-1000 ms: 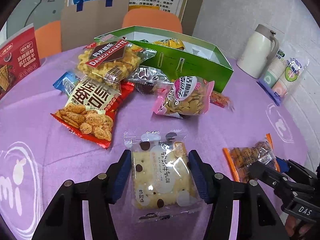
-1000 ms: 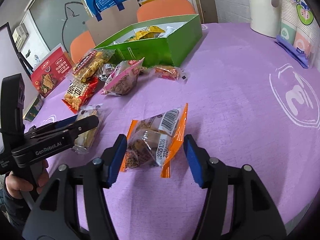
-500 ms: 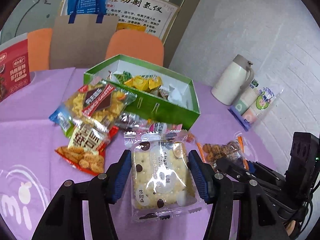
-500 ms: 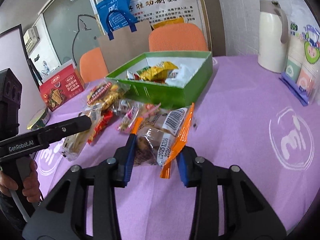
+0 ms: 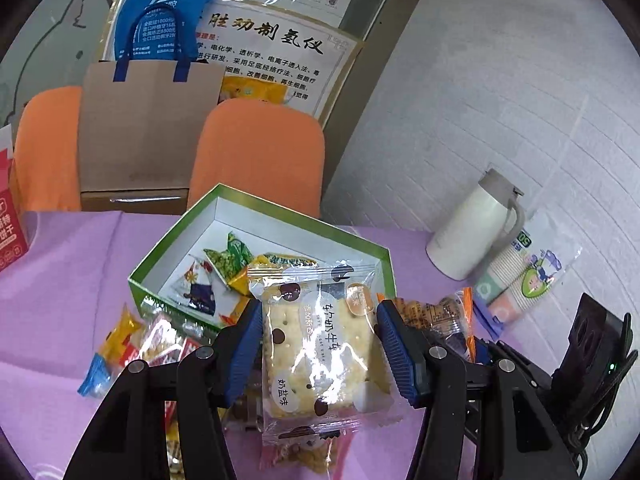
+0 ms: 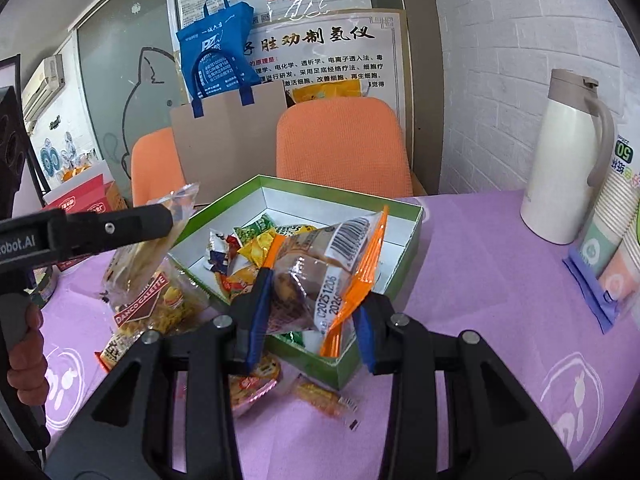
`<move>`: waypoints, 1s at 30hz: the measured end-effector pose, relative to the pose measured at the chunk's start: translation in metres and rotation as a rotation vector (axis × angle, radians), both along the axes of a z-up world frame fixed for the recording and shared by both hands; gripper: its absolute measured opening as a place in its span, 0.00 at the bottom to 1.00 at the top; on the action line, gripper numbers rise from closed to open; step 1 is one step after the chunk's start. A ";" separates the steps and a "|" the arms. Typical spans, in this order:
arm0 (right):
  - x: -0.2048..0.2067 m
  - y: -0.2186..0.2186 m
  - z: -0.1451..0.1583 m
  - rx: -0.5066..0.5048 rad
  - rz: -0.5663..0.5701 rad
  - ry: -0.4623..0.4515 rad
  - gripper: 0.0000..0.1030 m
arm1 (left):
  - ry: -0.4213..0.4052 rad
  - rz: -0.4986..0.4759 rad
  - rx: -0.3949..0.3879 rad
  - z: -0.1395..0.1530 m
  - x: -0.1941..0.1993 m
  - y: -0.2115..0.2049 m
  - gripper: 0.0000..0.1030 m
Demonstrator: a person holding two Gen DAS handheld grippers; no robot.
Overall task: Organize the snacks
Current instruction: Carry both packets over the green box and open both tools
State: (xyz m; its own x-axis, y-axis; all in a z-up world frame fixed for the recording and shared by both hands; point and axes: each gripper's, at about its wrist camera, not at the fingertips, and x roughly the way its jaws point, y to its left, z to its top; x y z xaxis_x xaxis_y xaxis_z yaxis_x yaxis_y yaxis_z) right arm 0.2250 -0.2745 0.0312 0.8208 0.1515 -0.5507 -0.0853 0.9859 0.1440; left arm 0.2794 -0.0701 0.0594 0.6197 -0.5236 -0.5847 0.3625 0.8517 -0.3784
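Green box (image 5: pixel 176 246) holds few snacks; left gripper (image 5: pixel 320 350) clamps a cracker pack (image 5: pixel 322 354), right gripper (image 6: pixel 310 314) an orange-edged packet (image 6: pixel 320 272), more loose packets (image 6: pixel 156 308) beside it.

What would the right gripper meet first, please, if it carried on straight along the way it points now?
Probably the green box. The right gripper, shut on the orange-edged snack packet, points at its open inside, where other packets lie, though depth is hard to judge.
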 end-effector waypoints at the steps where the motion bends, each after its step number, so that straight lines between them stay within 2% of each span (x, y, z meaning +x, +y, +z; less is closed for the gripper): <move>1: 0.008 -0.002 -0.003 0.015 0.008 0.002 0.39 | 0.002 -0.006 -0.012 -0.002 0.009 -0.001 0.57; 5: 0.030 -0.005 -0.012 0.089 0.044 0.023 0.39 | 0.013 0.005 0.005 -0.013 0.036 -0.006 0.57; 9: 0.050 0.005 -0.025 0.069 0.075 0.036 0.42 | 0.020 0.014 0.013 -0.025 0.054 -0.009 0.58; 10: 0.055 0.010 -0.032 0.043 0.085 0.056 0.45 | 0.024 0.015 0.018 -0.029 0.056 -0.010 0.62; 11: 0.059 0.015 -0.037 0.007 0.094 0.076 0.56 | 0.037 0.017 0.028 -0.033 0.058 -0.011 0.68; 12: 0.060 0.019 -0.043 -0.035 0.098 0.093 0.75 | 0.055 0.029 0.045 -0.036 0.059 -0.011 0.83; 13: 0.057 0.018 -0.045 -0.052 0.090 0.088 0.81 | 0.064 0.055 0.064 -0.040 0.059 -0.009 0.85; 16: 0.041 0.014 -0.045 -0.084 0.053 0.042 0.84 | 0.062 0.066 0.069 -0.046 0.053 -0.001 0.85; 19: 0.033 0.010 -0.041 -0.061 0.043 0.058 0.84 | 0.081 0.079 0.078 -0.045 0.047 0.006 0.85; 27: 0.004 0.010 -0.008 0.001 0.027 0.042 0.86 | 0.050 0.084 0.100 -0.017 0.004 0.022 0.85; 30: -0.015 0.013 0.003 0.005 0.024 0.034 0.89 | 0.062 0.112 0.156 -0.010 -0.014 0.029 0.85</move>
State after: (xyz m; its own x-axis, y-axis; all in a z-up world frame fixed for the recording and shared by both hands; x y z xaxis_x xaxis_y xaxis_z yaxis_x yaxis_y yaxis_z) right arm 0.2096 -0.2610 0.0340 0.7976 0.1738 -0.5776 -0.1040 0.9829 0.1521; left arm 0.2656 -0.0413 0.0497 0.6294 -0.3532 -0.6922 0.2424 0.9355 -0.2569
